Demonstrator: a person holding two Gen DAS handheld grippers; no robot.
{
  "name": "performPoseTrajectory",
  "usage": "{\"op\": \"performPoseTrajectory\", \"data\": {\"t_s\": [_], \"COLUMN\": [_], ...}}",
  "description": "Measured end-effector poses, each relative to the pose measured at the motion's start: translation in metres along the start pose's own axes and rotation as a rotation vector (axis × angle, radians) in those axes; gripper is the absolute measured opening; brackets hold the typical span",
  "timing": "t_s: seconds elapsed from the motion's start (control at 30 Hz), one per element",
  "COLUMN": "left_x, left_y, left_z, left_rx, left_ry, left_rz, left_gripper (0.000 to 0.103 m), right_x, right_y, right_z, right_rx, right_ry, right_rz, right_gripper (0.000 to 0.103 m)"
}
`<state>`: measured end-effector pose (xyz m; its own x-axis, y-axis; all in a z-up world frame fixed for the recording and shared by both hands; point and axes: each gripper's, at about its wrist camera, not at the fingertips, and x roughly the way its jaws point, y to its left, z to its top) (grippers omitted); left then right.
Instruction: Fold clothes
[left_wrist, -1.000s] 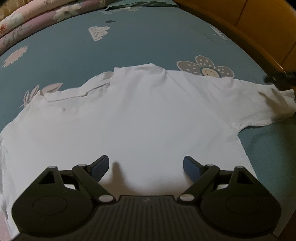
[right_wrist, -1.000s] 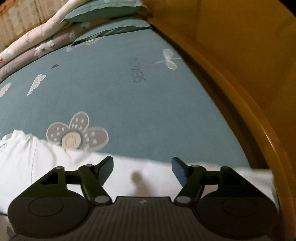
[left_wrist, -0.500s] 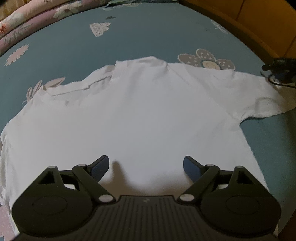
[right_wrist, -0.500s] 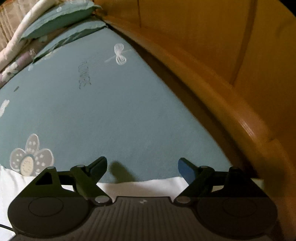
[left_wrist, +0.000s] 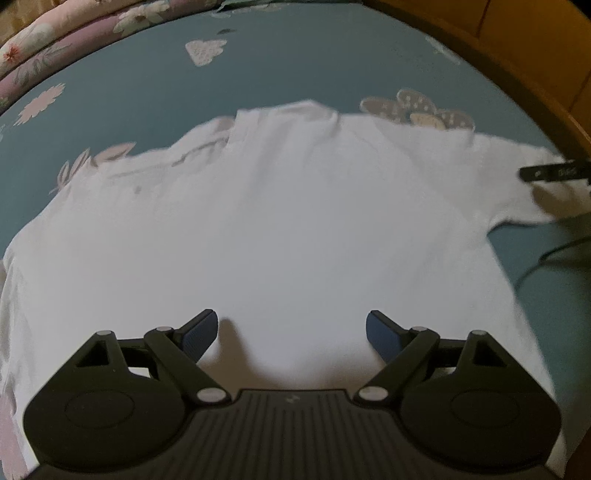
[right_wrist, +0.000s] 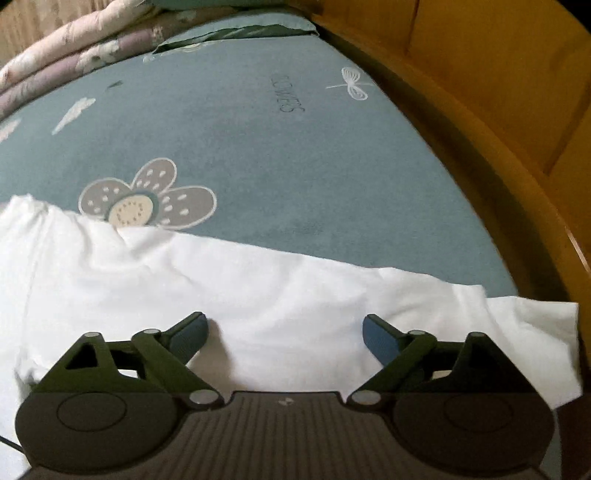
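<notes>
A white short-sleeved shirt (left_wrist: 288, 221) lies spread flat on a teal bedsheet (left_wrist: 295, 66), collar toward the far side. My left gripper (left_wrist: 291, 328) hovers open over the shirt's lower body with nothing between its fingers. In the right wrist view the shirt's right sleeve (right_wrist: 424, 306) stretches across the frame toward the bed's edge. My right gripper (right_wrist: 282, 330) stands open just above that sleeve, empty. The tip of the right gripper (left_wrist: 554, 172) shows over the sleeve at the right edge of the left wrist view.
A wooden bed frame (right_wrist: 498, 129) curves along the right side, close to the sleeve's end. Folded floral quilts (left_wrist: 74, 33) and a teal pillow (right_wrist: 236, 31) sit at the far end of the bed. A dark cable (left_wrist: 546, 258) lies on the sheet below the sleeve.
My right gripper has pulled back toward me and swung left, so the sleeve now fills its lower view. The left gripper has backed off slightly, showing more of the shirt.
</notes>
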<state>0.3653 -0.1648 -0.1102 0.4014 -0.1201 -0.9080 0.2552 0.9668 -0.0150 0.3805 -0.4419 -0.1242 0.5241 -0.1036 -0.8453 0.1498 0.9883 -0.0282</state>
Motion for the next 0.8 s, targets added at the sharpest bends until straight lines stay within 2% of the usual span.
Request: {"op": "performPoseTrajectory", "data": {"t_s": [0.07,0.1,0.17,0.27,0.37,0.53,0.6,0.67,0.8], "left_x": [0.002,0.003,-0.001,-0.005,-0.008,-0.012,-0.011,-0.010,-0.020], "left_y": [0.004,0.006,0.007,0.011,0.016,0.026,0.037,0.048,0.065], "left_z": [-0.009,-0.013,-0.017,-0.017,-0.016,-0.018,-0.026,-0.037,-0.053], "left_rx": [-0.033,-0.051,-0.073,-0.069,-0.060,-0.056,-0.087,-0.136,-0.206], "left_ry": [0.006,0.008,-0.019,-0.038,-0.054,-0.071,-0.047,-0.018,-0.037], "left_rz": [-0.007,-0.012,-0.037,-0.029,-0.014,0.010,0.018,0.016,0.013], "left_gripper": [0.087,0.087,0.087,0.088,0.088,0.088,0.089,0.089,0.089], "right_x": [-0.011,-0.019,-0.034,-0.050,-0.044,-0.022,-0.018,-0.020,-0.030], "right_y": [-0.005,-0.002,0.009,0.033,0.062,0.109,0.117,0.119,0.120], "right_z": [-0.005,-0.006,-0.009,-0.010,-0.004,-0.001,-0.010,-0.018,-0.021], "right_rx": [0.018,0.020,0.014,-0.008,-0.018,-0.056,-0.082,-0.097,-0.095], "right_ry": [0.026,0.027,0.020,-0.003,-0.024,0.010,0.043,0.064,0.096], "right_rz": [-0.031,-0.020,0.020,0.098,0.162,0.214,0.194,0.181,0.179], "right_gripper": [0.094,0.094,0.094,0.094,0.095,0.095,0.096,0.102,0.103]}}
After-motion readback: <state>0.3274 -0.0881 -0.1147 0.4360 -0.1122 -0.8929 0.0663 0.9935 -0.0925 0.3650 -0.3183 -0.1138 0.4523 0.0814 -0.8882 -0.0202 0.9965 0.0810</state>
